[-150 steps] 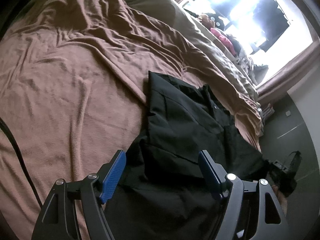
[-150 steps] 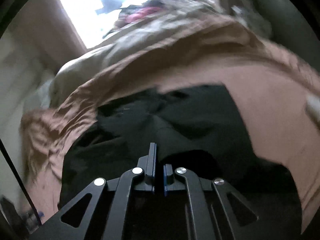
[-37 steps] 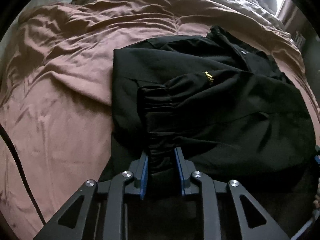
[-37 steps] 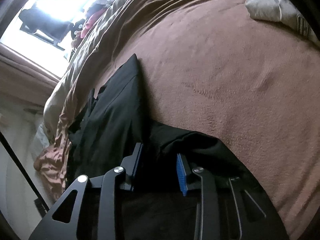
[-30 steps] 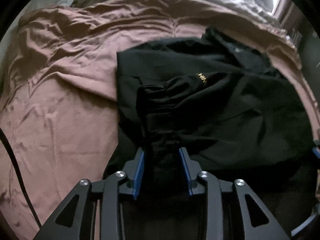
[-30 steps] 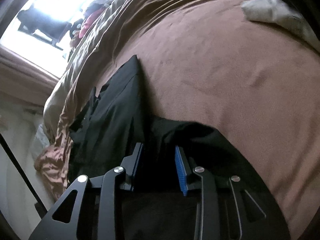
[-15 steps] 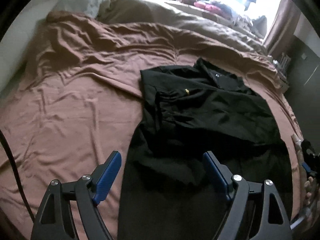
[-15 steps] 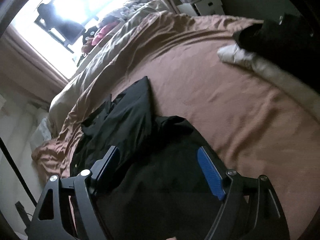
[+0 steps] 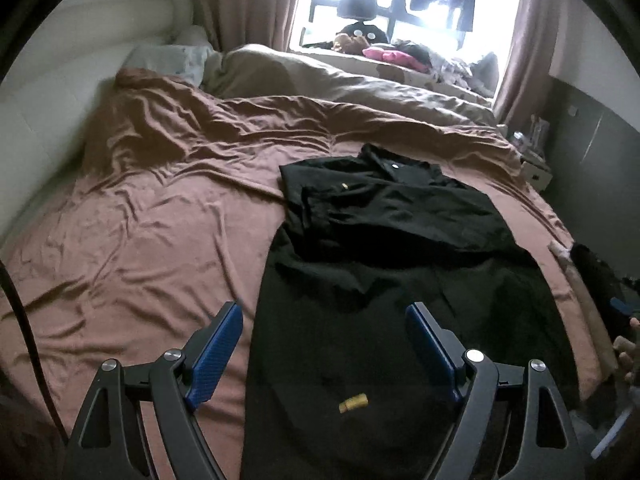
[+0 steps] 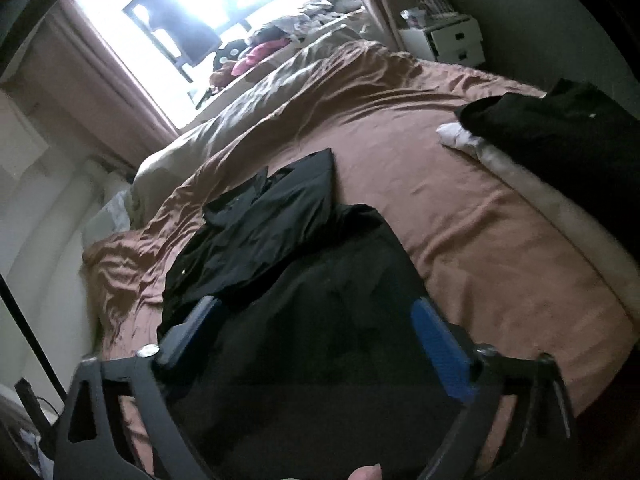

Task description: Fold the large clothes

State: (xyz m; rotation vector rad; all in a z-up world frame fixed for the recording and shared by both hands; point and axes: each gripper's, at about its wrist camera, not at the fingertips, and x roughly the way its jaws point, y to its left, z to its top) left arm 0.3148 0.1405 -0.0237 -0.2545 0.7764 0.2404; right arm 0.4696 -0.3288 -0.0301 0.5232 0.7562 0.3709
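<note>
Black jacket [image 9: 400,248] stretches lengthwise away from both tongs, left [image 9: 324,344] and right [image 10: 316,336], spread wide, holding nothing.

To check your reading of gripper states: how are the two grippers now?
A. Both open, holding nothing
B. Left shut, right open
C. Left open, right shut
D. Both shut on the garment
A: the left gripper and right gripper both have their jaws spread wide above the black garment, gripping nothing.
</note>
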